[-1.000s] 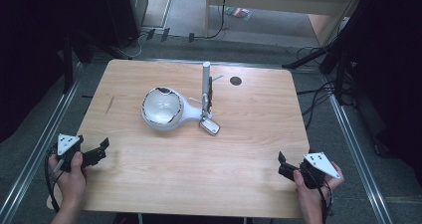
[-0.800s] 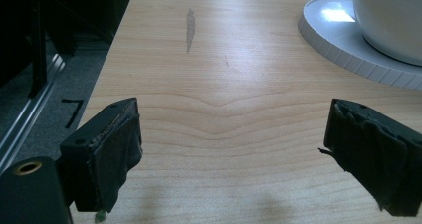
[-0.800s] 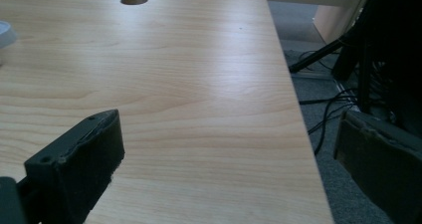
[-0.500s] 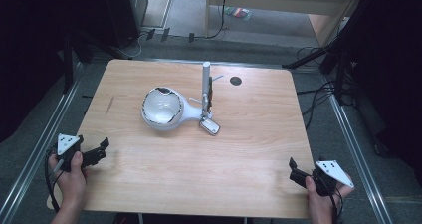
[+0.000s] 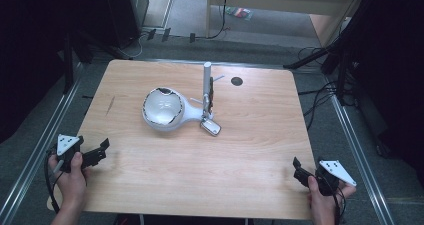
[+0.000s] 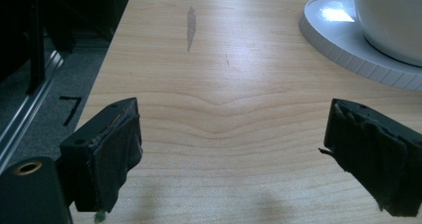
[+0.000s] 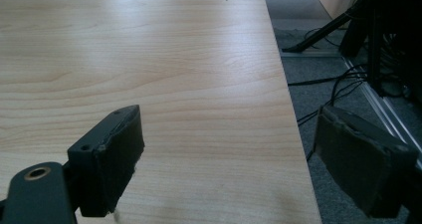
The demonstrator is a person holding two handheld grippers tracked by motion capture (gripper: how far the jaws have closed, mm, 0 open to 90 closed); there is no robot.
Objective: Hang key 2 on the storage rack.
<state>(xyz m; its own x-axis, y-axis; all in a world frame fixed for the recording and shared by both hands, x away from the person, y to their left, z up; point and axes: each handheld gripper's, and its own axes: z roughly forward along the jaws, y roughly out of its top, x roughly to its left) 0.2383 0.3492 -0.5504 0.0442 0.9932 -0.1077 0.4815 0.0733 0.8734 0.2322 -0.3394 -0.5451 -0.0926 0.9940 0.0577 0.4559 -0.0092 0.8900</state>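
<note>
Lamp cropped at frame edge; base visible.

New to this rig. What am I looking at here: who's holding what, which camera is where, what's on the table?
No robot arm: a person holds a two-jaw gripper in each hand. The high view looks down on the table; the left gripper is at its bottom left, the right gripper at bottom right. The other two pictures come from cameras riding on the grippers, looking along their black jaws. Mid-table sits a white round device with an upright white post beside it; what it is I can't tell. Both grippers are open and hold nothing. The right jaws have just closed a little, with nothing between them.
</note>
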